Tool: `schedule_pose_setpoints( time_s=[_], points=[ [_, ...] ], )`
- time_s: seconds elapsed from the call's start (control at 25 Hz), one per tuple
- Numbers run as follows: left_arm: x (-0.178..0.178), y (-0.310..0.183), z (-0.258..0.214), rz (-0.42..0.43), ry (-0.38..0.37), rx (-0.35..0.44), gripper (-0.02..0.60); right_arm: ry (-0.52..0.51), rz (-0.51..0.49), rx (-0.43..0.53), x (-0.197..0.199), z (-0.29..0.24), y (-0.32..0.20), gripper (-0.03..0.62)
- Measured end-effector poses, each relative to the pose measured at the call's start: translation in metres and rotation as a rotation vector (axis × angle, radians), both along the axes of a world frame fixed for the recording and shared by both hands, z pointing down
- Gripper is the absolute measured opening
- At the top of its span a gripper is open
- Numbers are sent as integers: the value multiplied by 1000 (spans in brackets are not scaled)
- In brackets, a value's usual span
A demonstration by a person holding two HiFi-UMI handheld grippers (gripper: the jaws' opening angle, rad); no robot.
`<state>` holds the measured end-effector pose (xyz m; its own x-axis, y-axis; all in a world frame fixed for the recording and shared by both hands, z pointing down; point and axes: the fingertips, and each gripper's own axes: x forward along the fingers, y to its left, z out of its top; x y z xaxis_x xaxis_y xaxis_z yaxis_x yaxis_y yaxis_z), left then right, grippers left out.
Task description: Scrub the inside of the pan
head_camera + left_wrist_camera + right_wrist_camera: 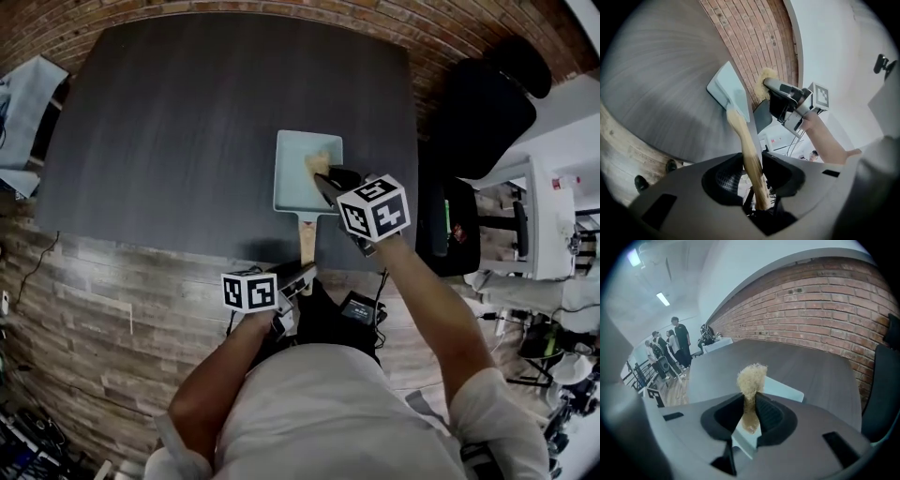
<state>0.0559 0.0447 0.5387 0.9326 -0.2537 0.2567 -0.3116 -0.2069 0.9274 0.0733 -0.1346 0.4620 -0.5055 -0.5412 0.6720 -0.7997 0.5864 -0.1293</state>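
Observation:
A pale blue rectangular pan with a wooden handle lies on the dark table, handle toward me. My left gripper is at the handle's end. In the left gripper view the handle runs between the jaws of my left gripper; a thin gap shows beside the left pad. My right gripper hovers over the pan's near right part, shut on a tan fibrous scrubber. The scrubber's tuft pokes out over the pan's inside.
The table's near edge runs just under the pan's handle, above wood-look flooring. A black office chair stands to the right of the table. A brick wall backs the table. Several people stand far off.

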Motion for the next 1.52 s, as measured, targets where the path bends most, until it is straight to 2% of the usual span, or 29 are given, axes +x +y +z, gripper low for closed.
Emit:
schedule_pose_setpoints(
  time_s=[0.28, 0.52, 0.72, 0.92, 1.08, 1.2, 1.52],
  points=[
    [1, 0, 2, -6, -16, -19, 128, 208, -81, 45, -2, 32, -43, 83],
    [1, 1, 2, 3, -29, -14, 127, 306, -127, 81, -10, 47, -67, 83],
    [0, 2, 1, 19, -44, -15, 127, 443, -184, 143, -14, 52, -86, 83],
    [-3, 2, 15, 35, -83, 5, 129, 573, -266, 215, -29, 60, -101, 83],
    [-1, -3, -2, 27, -68, -6, 129, 677, -337, 230, -38, 78, -101, 83],
    [-3, -5, -5, 30, -86, -3, 129, 723, -367, 221, -41, 89, -101, 81],
    [-1, 3, 2, 87, -76, 3, 130, 778, -459, 194, -46, 105, -96, 81]
  ],
)
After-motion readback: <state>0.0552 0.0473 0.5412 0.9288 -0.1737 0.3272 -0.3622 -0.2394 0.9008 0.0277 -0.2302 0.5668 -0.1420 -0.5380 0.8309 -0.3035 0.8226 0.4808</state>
